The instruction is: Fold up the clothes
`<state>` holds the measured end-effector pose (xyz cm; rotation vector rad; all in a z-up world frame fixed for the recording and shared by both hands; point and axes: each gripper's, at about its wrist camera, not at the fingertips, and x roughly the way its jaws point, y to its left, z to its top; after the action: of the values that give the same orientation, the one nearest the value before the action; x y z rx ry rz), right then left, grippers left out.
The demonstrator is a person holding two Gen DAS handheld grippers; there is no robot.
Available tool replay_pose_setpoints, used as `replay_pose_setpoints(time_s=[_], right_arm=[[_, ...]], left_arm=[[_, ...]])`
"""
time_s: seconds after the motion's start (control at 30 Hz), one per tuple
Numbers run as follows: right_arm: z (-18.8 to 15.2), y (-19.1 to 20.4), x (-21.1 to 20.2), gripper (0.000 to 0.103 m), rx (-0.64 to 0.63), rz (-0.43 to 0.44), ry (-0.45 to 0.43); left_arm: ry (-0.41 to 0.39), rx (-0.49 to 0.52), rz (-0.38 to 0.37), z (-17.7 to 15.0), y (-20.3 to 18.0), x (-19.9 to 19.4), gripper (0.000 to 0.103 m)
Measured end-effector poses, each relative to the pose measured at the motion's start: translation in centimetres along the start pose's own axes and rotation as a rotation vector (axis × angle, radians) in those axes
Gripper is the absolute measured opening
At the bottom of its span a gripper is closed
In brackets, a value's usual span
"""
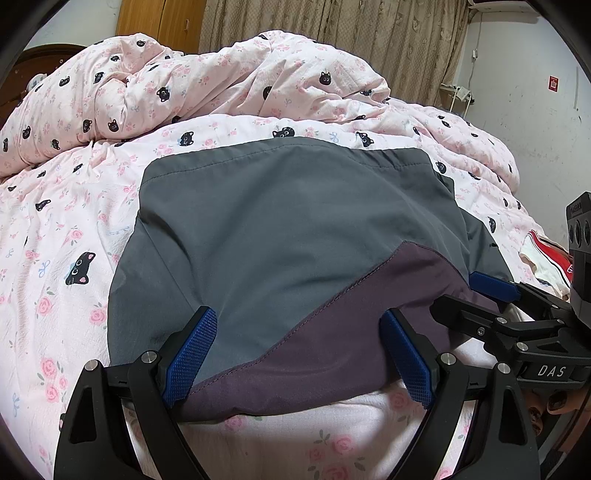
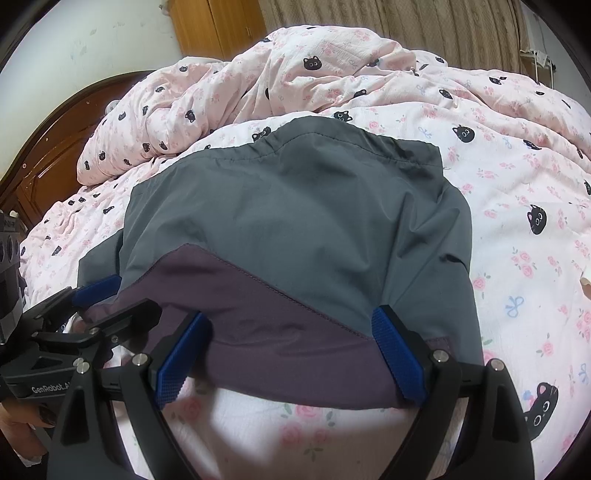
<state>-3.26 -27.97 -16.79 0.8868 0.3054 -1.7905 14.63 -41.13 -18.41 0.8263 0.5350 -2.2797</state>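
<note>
A grey jacket [image 1: 277,229] with a purple panel [image 1: 332,343] lies flat on the pink cat-print bedsheet [image 1: 55,229]. Its purple near edge faces me. My left gripper [image 1: 303,354] is open, its blue pads [image 1: 192,354] straddling that near edge at the jacket's left half. My right gripper [image 2: 291,354] is open too, spanning the purple panel [image 2: 277,332] of the jacket [image 2: 295,206] at its right half. Each gripper shows in the other's view: the right gripper [image 1: 480,299] at the jacket's right corner, the left gripper [image 2: 99,299] at its left corner.
A crumpled quilt [image 1: 221,85] in the same print is heaped behind the jacket. A dark wooden headboard [image 2: 48,155] stands at the left, a curtain [image 1: 332,22] behind. A red and white cloth [image 1: 546,258] lies at the right. A hand [image 1: 554,402] holds the right gripper.
</note>
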Motion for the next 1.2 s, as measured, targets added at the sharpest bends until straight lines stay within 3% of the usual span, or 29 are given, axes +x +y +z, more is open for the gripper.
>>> replay_pose_setpoints(time_s=[0.43, 0.6, 0.7, 0.83, 0.93, 1.07, 1.2], right_arm=[[0.0, -0.3, -0.2, 0.092, 0.013, 0.023, -0.009], [0.2, -1.5, -1.6, 0.092, 0.075, 0.083, -0.04], [0.5, -2.5, -3.4, 0.092, 0.134, 0.125, -0.069], [0.5, -4.7, -6.2, 0.092, 0.259, 0.202, -0.108], [-1.0, -7.5, -7.4, 0.092, 0.435, 0.289, -0.104], [-3.7, -10.3, -6.7, 0.093, 0.663, 0.412, -0.069], [-3.6, -10.1, -5.9, 0.093, 0.668, 0.426, -0.088]], left_arm=[[-0.01, 0.0, 0.015, 0.1, -0.2, -0.6, 0.088], [-0.1, 0.011, 0.053, 1.1, -0.7, -2.6, 0.088], [-0.182, -0.016, 0.015, 2.2, -0.6, -4.0, 0.088], [-0.217, -0.051, -0.041, 3.6, -0.6, -4.2, 0.088], [-0.169, -0.06, -0.025, 3.8, -0.9, -2.4, 0.088], [-0.032, -0.079, 0.06, 2.5, -0.9, 1.7, 0.09], [-0.026, -0.092, 0.067, 2.5, -0.9, 1.8, 0.092]])
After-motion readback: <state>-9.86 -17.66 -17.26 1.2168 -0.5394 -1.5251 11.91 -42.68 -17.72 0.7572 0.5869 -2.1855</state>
